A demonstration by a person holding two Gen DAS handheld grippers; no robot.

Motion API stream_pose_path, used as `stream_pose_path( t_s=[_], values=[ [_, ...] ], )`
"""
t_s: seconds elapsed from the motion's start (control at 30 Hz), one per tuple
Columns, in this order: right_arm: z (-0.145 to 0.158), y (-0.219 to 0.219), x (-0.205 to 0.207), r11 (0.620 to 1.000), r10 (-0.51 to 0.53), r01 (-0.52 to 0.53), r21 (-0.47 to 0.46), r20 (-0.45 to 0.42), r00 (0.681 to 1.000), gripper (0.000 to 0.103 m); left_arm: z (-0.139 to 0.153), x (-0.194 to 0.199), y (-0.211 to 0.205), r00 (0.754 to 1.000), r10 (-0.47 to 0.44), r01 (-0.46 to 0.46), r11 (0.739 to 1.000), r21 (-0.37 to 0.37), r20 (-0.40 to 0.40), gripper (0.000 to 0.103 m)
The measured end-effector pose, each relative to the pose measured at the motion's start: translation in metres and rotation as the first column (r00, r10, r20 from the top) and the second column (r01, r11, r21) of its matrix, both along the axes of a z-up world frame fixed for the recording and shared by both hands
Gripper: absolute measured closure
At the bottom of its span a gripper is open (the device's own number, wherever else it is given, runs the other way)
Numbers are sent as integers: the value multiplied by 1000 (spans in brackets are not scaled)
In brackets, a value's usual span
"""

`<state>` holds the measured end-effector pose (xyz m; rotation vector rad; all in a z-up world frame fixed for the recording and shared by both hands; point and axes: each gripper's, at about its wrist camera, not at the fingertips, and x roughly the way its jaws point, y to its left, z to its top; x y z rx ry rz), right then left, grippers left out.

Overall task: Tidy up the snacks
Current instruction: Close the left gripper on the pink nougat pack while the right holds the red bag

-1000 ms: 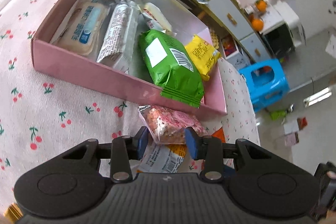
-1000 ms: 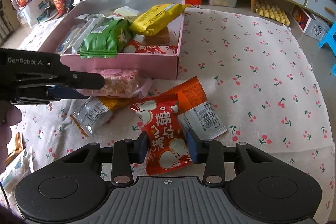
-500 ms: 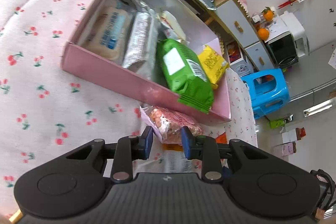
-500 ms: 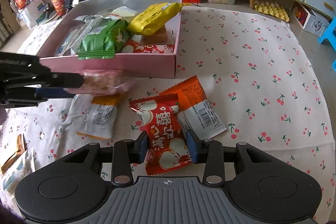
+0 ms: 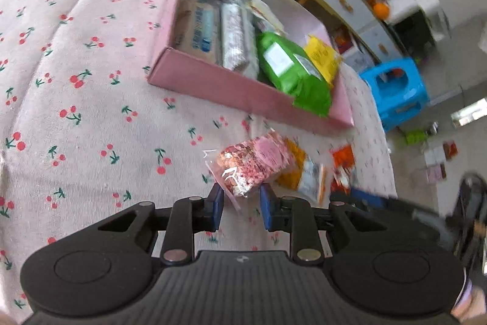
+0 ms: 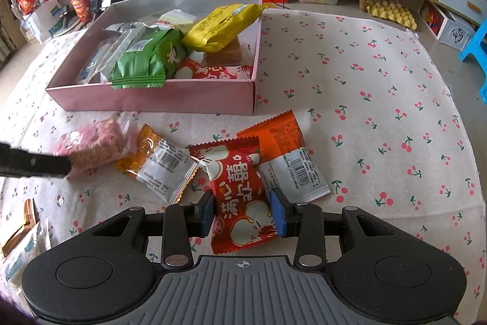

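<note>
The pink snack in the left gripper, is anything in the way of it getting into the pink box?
Only the box's near wall. The pink snack, pinched in the left gripper, sits outside the pink box, so it must go over that wall. The green packet overhangs it.

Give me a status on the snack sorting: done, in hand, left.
Done: green packet and yellow packet lie in the pink cardboard box. In hand: left gripper holds the clear pink-crumb packet; right gripper straddles the red packet. Left: two orange packets on the cloth.
</note>
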<state>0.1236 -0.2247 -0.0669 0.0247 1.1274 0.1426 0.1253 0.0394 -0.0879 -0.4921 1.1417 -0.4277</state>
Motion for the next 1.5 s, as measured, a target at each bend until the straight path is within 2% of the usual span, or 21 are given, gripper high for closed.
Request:
stream_pose_path(
  t_s=[0.07, 0.17, 0.23, 0.3, 0.37, 0.43, 0.5, 0.57, 0.67, 0.8, 0.93, 1.1, 1.17, 1.23, 1.4, 1.5],
  values=[
    [0, 1, 0, 1000, -1, 1, 2, 0, 1000, 66, 2, -3, 0, 999, -35, 35, 999, 17, 15, 77],
    [1, 1, 1, 1000, 0, 0, 8, -1, 1000, 65, 7, -6, 0, 995, -84, 80, 994, 68, 45, 59],
    [1, 1, 1, 1000, 0, 0, 14, -4, 1000, 65, 11, -7, 0, 992, -103, 94, 988, 120, 76, 43],
    [1, 1, 1, 1000, -3, 3, 21, -9, 1000, 64, 14, -8, -3, 984, -133, 111, 978, 179, 118, 37],
    [0, 1, 1, 1000, 3, -3, 21, -18, 1000, 64, 15, -8, -11, 973, -168, 125, 959, 253, 158, 35],
    [0, 2, 0, 1000, 10, -10, 17, -21, 1000, 62, 13, -7, -16, 963, -205, 147, 943, 298, 176, 33],
    [-1, 2, -1, 1000, 16, -15, 26, -31, 999, 50, 10, -6, -26, 950, -249, 175, 924, 339, 189, 33],
    [-1, 4, -3, 999, 21, -20, 27, -36, 999, 45, 8, -5, -35, 938, -280, 191, 909, 372, 203, 32],
    [-2, 7, -4, 999, 32, -32, 7, -33, 999, 45, 5, -2, -45, 925, -301, 192, 897, 397, 231, 32],
    [-4, 9, -3, 1000, 30, -30, -5, -24, 999, 44, 3, 0, -52, 919, -304, 183, 893, 411, 252, 32],
    [-5, 10, -3, 999, 40, -40, -20, -7, 999, 45, 2, -2, -58, 910, -318, 176, 876, 449, 264, 34],
    [-3, 7, -2, 1000, 27, -27, -13, -4, 1000, 50, 3, -6, -62, 916, -312, 165, 864, 475, 250, 38],
    [-1, 6, -2, 1000, 19, -19, -10, 1, 1000, 56, 4, -7, -63, 922, -301, 157, 865, 476, 244, 43],
    [0, 4, -1, 1000, 13, -13, 0, -1, 1000, 63, 7, -9, -64, 926, -293, 156, 871, 465, 238, 53],
    [3, 1, 0, 999, -18, 19, 31, -14, 1000, 63, 10, -11, -67, 940, -274, 170, 892, 419, 204, 69],
    [6, -3, 0, 997, -41, 42, 69, -27, 999, 63, 12, -12, -67, 946, -265, 172, 898, 405, 185, 71]
  ],
)
